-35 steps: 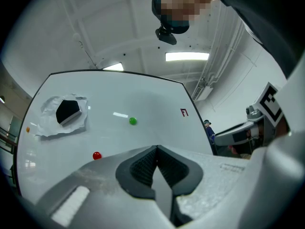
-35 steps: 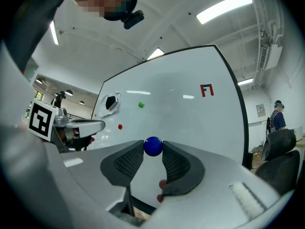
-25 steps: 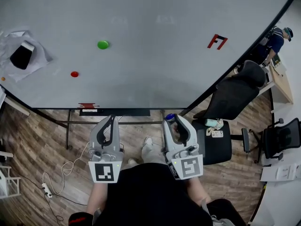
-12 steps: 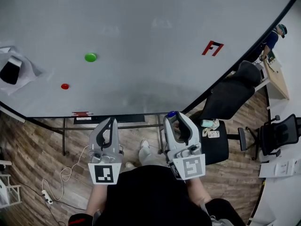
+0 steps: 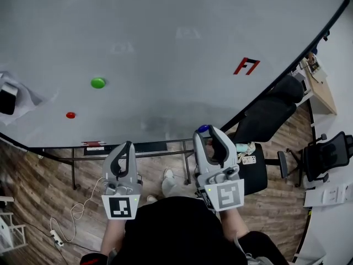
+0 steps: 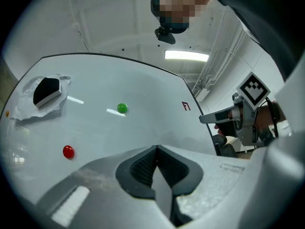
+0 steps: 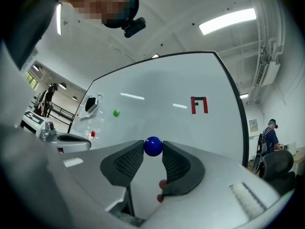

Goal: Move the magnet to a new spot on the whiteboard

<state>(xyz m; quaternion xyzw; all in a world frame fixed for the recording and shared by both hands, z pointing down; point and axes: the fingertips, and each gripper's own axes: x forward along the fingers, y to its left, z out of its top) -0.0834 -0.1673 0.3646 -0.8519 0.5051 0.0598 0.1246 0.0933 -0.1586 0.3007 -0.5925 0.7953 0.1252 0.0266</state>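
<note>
My right gripper (image 5: 205, 131) (image 7: 153, 149) is shut on a round blue magnet (image 7: 153, 146) (image 5: 203, 129), pinched between its tips and held off the whiteboard (image 5: 176, 54), below the board's lower edge. My left gripper (image 5: 128, 147) (image 6: 156, 150) is shut with nothing in it, also below the board. On the board sit a green magnet (image 5: 97, 83) (image 6: 122, 108) at the left and a red magnet (image 5: 70, 115) (image 6: 68, 151) lower left. A red F-shaped mark (image 5: 246, 66) (image 7: 198, 104) is at the right.
A black eraser on crumpled paper (image 5: 10, 97) (image 6: 46, 91) sticks to the board's far left. The board's metal stand (image 5: 132, 148) rises from a wooden floor. Black office chairs (image 5: 265, 120) stand to the right, and a cable with a power strip (image 5: 55, 237) lies at the lower left.
The view has shifted, so the board and its magnets sit lower and more to the left in the picture. Both grippers hold much the same pose, the right one still on the blue magnet.
</note>
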